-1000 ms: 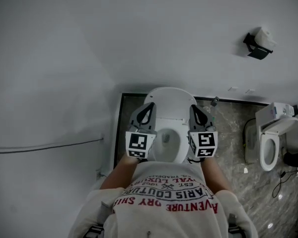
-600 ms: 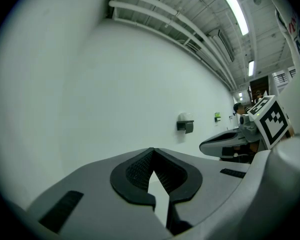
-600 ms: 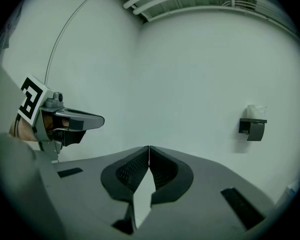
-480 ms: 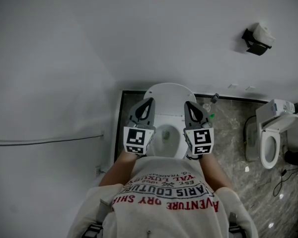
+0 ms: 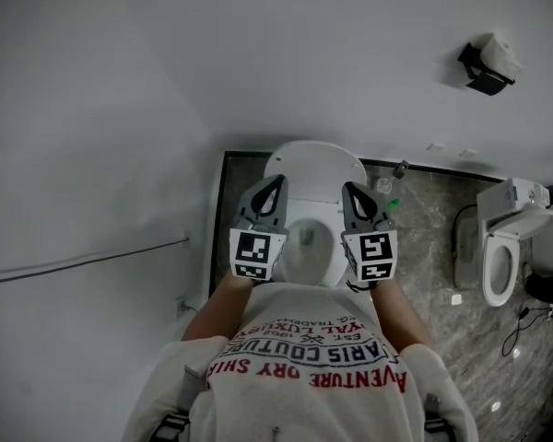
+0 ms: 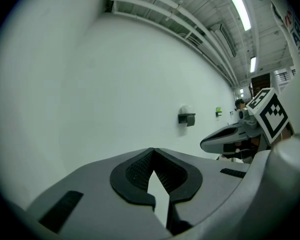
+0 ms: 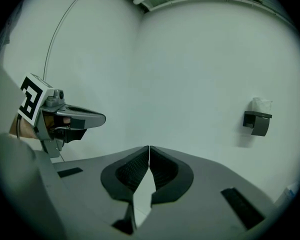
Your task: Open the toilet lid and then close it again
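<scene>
Standing open against the white wall (image 5: 286, 53), the toilet lid (image 5: 313, 162) is seen from above, with the bowl (image 5: 306, 242) exposed below it, at the corner where the stone floor (image 5: 424, 265) meets the wall. The left tool (image 5: 276, 181) is held over the left side of the bowl and the right tool (image 5: 348, 186) over the right side, both pointed toward the lid and kept apart from each other. In the left gripper view the jaws of the left tool are pressed together at their tips, and nothing is caught between them. The same is shown for the right tool in the right gripper view: jaws closed tip to tip, with only bare wall beyond. Whether either tool touches the toilet cannot be told. A paper holder (image 5: 487, 66) is fixed to the wall at the upper right, a second toilet (image 5: 500, 251) is set on the floor well to the right, and a thin cable (image 5: 83, 261) is run along the wall at the left
</scene>
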Action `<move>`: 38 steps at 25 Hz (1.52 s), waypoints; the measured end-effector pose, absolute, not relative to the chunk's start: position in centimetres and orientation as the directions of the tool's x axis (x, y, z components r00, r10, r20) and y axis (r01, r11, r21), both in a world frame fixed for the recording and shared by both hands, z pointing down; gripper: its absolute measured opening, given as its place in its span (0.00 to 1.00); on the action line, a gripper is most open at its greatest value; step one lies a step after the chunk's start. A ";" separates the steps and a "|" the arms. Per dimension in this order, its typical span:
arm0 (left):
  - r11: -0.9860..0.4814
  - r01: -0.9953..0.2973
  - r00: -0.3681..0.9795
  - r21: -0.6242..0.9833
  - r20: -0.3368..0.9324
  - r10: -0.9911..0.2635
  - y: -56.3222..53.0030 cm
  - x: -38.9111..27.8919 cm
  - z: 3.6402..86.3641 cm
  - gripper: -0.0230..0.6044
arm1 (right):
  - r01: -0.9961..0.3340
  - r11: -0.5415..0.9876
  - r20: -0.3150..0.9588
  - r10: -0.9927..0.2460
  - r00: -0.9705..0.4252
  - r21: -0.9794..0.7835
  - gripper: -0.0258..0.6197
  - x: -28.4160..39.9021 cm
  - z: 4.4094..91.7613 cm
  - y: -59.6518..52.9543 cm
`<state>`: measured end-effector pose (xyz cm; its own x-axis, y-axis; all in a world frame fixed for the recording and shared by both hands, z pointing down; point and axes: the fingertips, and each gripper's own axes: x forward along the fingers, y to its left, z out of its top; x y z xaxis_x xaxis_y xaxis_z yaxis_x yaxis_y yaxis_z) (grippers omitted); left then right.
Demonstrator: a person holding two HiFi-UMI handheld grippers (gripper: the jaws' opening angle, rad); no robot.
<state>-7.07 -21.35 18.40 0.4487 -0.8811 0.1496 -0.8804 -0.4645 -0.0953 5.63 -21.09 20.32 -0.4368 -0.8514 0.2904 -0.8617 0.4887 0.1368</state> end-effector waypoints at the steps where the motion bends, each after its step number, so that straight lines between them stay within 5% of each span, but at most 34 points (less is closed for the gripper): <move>1: -0.468 -0.877 0.448 -0.108 0.165 -0.879 -21.7 -6.8 18.8 0.05 | -0.859 0.492 0.304 -0.847 -0.436 0.139 0.06 5.7 20.7 -21.4; 21: -0.659 -0.700 0.495 -0.277 0.476 -0.726 -32.0 -4.7 31.5 0.05 | -0.764 0.612 0.503 -0.735 -0.454 0.205 0.07 5.5 29.9 -32.5; 38: -0.833 -0.436 0.524 -0.340 0.657 -0.542 -39.2 -3.1 39.2 0.16 | -0.487 0.815 0.738 -0.533 -0.414 0.315 0.10 3.2 37.5 -38.7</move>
